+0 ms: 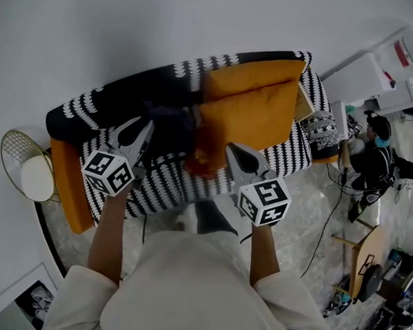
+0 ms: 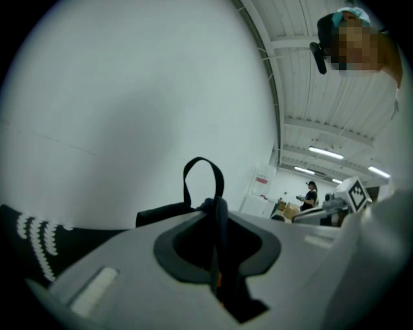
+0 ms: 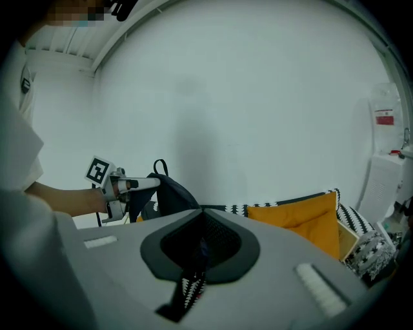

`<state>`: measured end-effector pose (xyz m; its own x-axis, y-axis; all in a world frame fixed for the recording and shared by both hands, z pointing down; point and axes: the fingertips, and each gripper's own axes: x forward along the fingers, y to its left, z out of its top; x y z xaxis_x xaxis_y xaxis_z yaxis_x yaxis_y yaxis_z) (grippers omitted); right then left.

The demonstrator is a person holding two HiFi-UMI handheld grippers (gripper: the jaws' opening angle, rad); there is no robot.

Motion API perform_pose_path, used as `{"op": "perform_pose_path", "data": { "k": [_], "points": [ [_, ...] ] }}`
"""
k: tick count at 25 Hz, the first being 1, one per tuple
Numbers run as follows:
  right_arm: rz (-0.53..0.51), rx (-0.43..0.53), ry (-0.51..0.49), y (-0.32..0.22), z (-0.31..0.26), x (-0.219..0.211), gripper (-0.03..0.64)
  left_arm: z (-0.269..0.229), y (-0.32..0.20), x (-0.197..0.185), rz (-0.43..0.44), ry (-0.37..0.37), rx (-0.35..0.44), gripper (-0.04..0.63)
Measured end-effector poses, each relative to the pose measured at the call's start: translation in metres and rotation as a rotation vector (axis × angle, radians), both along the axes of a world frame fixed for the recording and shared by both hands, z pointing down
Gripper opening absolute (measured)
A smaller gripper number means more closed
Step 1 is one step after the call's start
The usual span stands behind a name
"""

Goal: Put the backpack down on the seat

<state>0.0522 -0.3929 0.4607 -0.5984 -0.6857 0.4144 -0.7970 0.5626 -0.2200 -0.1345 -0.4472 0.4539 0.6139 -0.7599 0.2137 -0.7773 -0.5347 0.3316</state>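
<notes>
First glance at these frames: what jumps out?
A black-and-white patterned sofa with orange cushions stands against the pale wall and fills the middle of the head view. Over its seat hangs a dark backpack, carried between the left hand-held gripper and the right hand-held gripper, both shut on it.

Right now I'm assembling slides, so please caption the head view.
Left gripper and right gripper hold a dark backpack over a patterned sofa with orange cushions.
</notes>
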Motion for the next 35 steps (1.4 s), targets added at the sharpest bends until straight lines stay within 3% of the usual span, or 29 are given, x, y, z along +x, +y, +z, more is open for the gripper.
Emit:
{"op": "perform_pose_path", "data": {
  "k": [12,22,30,35],
  "points": [
    [0.036,-0.112,0.005,-0.081,0.061,0.031,0.005,0.09,-0.098,0.017,-0.014,-0.087,-0.116,0.051],
    [0.031,-0.184,0.003,-0.123,0.097,0.034,0.005,0.139,-0.159,0.033,0.002,-0.095,-0.192,0.051],
    [0.031,-0.21,0.04,-0.14,0.122,0.044,0.005,0.195,-0.185,0.05,-0.002,-0.091,-0.298,0.054],
    [0.057,-0.234,0.056,-0.15,0.132,0.059,0.006,0.23,-0.195,0.06,0.007,-0.128,-0.369,0.054]
  ]
}}
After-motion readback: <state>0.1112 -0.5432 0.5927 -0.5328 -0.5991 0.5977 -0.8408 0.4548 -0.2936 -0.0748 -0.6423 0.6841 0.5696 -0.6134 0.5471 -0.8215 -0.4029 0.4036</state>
